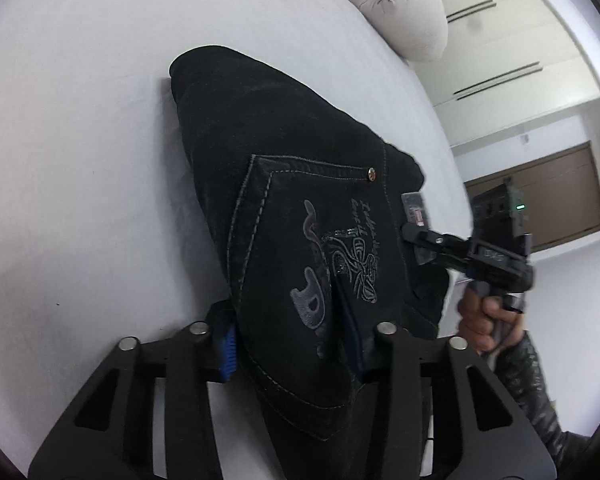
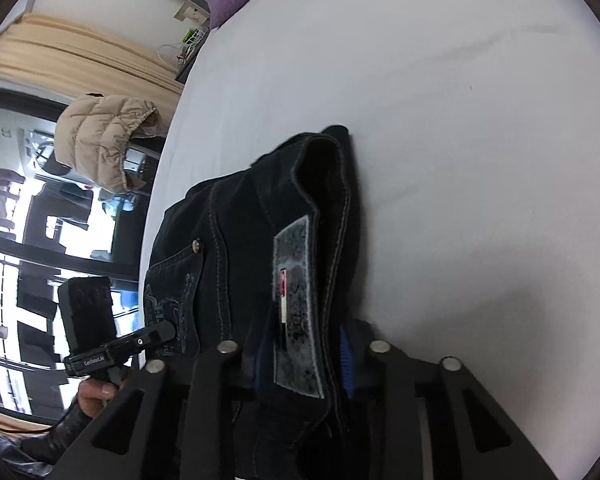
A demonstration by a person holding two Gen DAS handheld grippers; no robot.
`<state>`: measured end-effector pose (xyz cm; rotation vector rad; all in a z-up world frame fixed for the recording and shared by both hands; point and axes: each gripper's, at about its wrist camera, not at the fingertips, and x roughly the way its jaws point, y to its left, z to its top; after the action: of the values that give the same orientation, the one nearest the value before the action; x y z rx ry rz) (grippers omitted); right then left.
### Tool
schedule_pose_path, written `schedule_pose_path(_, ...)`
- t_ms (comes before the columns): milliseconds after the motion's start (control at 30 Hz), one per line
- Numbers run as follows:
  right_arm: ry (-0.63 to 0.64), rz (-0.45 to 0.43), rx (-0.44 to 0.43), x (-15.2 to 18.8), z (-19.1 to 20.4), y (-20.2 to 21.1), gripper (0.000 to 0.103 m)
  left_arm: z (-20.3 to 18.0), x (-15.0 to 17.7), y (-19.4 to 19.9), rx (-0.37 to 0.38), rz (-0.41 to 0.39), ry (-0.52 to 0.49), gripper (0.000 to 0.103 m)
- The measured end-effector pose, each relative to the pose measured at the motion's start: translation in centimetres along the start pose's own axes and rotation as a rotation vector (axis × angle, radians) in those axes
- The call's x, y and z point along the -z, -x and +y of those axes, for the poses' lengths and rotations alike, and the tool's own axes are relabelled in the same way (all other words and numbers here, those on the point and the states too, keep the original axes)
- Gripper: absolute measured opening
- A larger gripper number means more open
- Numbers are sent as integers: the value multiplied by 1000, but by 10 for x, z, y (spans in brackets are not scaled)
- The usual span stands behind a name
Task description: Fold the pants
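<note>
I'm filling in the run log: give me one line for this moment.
stage: folding | pants: folded bundle on bed | left gripper: clamped on pocket end | right gripper: clamped on waistband patch end

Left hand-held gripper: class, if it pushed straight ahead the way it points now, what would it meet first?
The black pants. The left hand-held gripper already has the pocket end between its blue pads, so more denim lies directly ahead, with the white bed sheet probably beneath.

White lettering reading roughly "GenRobot.AI" runs along the body of the other hand-held gripper (image 2: 162, 334), left of the right one. The embroidered script on the jeans pocket (image 1: 300, 240) and the waistband patch (image 2: 296, 304) is illegible.
</note>
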<state>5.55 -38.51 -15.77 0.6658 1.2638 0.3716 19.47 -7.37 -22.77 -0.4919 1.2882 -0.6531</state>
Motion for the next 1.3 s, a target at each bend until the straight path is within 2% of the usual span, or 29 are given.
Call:
schedule_pose_path(233, 77, -70, 34, -2, 47, 18, 21, -28, -6, 10, -70, -30, -69, 29)
schedule_pose_path(433, 152, -97, 4, -27, 94, 18, 21, -35, -36, 47, -130, -123, -132, 29)
schedule_pose_path(600, 159, -92, -29, -63, 123, -11, 21, -23, -67, 70, -208, -173, -164, 29)
schedule_pose_path(733, 139, -65, -46, -95, 137, -50, 21, -3, -98, 81, -274, -198, -177, 29)
schedule_pose_path(933, 85, -21, -57, -119, 131, -98, 21, 39, -133, 77, -312, -191, -180, 29)
schedule_pose_path(1067, 37, -5, -41, -120, 114, -116, 21, 63, -139, 62, -313, -170, -165, 29)
schedule_pose_path(1200, -14, -4, -55, -119, 95, -126, 35, 75, -146, 49, -296, -169, -133, 36)
schedule_pose_path(1300, -29, -30, -86, -114, 87, -126, 40, 87, -144, 47, -283, -191, -119, 44)
